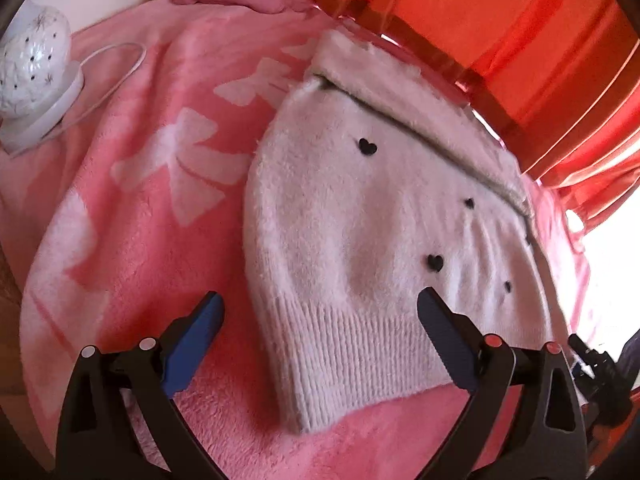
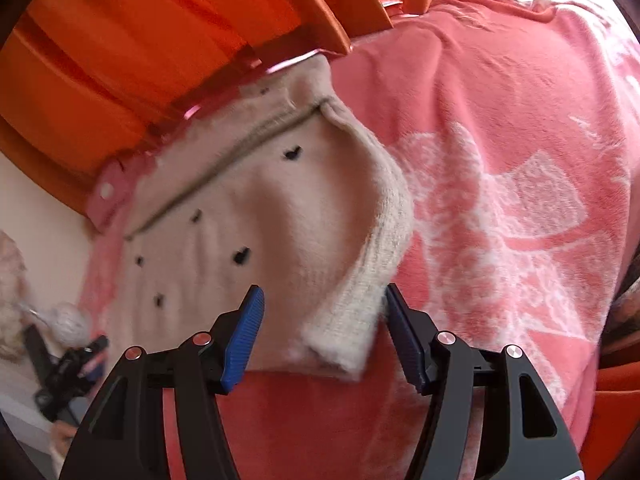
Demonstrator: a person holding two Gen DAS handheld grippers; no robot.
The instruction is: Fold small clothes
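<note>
Looking down along both tools, we see no box or basket here, only a pink blanket [image 1: 132, 248] with pale bow shapes that carries everything. Our left tool [image 1: 320, 320] points steeply downward with its jaws spread wide and released; one blue pad hangs over bare blanket, the other over the ribbed hem of the sweater [image 1: 352, 216], and nothing is pinched between them. Our right tool [image 2: 324, 320] also tilts steeply down, its jaws parted; the ribbed corner of the sweater [image 2: 248, 216] lies between the pads, close to the right pad, though blur keeps us from telling whether it touches. The sweater is a small, fuzzy, cream knit dotted with tiny black hearts, lying flat on the blanket with its far part folded over into a band near the orange curtain [image 1: 500, 12]. A white dotted lamp [image 1: 32, 68] with a thin cord sits on the blanket well apart from the sweater.
</note>
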